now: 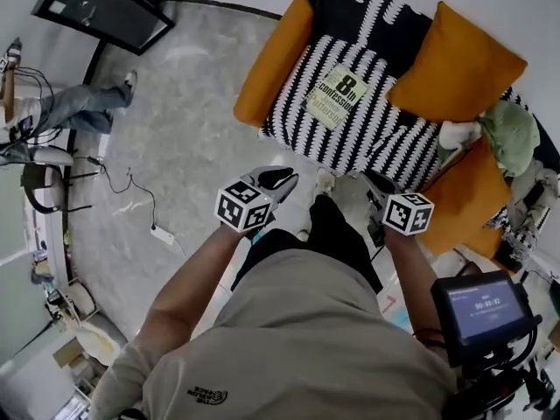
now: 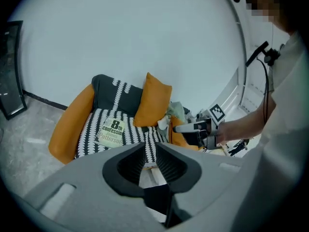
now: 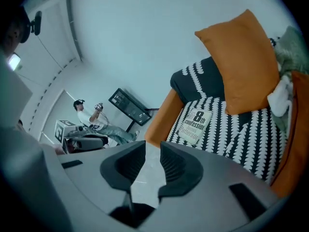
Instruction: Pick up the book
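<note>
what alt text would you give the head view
Seen from above, a book lies on a black-and-white striped sofa with orange cushions. The person's left claw and right claw are held out short of the sofa, both empty.

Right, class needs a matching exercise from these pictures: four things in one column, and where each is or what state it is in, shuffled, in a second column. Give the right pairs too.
Things
1. book
2. orange cushion
3. power strip
4. left gripper

Places or states
A. lying on the grey floor
B. lying flat on the striped seat
C. standing up against the chair back
D. jaws apart, nothing between them

Pairs: 1-B, 2-C, 3-A, 4-D
</note>
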Demonstrator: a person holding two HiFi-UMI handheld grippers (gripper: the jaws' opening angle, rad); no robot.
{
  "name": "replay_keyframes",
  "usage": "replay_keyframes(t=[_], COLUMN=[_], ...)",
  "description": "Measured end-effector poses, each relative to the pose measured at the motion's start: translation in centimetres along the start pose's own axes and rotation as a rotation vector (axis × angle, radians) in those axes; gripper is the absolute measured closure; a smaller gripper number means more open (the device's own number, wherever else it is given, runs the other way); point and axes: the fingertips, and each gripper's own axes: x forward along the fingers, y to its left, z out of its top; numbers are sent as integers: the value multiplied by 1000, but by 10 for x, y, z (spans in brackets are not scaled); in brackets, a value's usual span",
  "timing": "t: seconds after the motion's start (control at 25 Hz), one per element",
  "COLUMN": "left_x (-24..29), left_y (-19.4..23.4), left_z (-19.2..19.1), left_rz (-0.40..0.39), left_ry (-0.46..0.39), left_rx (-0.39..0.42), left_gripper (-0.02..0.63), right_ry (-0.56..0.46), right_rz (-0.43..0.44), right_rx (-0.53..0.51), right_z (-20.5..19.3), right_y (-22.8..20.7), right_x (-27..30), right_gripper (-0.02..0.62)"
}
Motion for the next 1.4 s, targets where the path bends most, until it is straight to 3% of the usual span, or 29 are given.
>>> replay_keyframes(t=[0.16,0.36,0.44,0.6,0.76,1.08,1.4], left_x=[41,97,118,155,187,242,282], left_y=[49,176,206,209,199,268,300], left_z=[24,35,32,25,41,39,20], left_rz=[-3,-28,-52,-101,-142,-121,-93], left_ry=[54,160,199,288,354,368,400], left_rx=[8,-23,-15,-17,18,-7,-53], left_gripper=[554,547,543,519,508,458,451], right_ry=[14,53,42,-1,-93,-112,-143], right_rz=[-23,-95,-119,-196,-255,-274,-264], right_rx=[81,176,217,279,363,366,445], right_z=[11,13,8,-3,11,22,24], right_y=[-40,-82,-94,-125,-148,-178,-206], right_x=[38,147,172,165,140,206,242], right_gripper=[499,495,495,495,495,489,486])
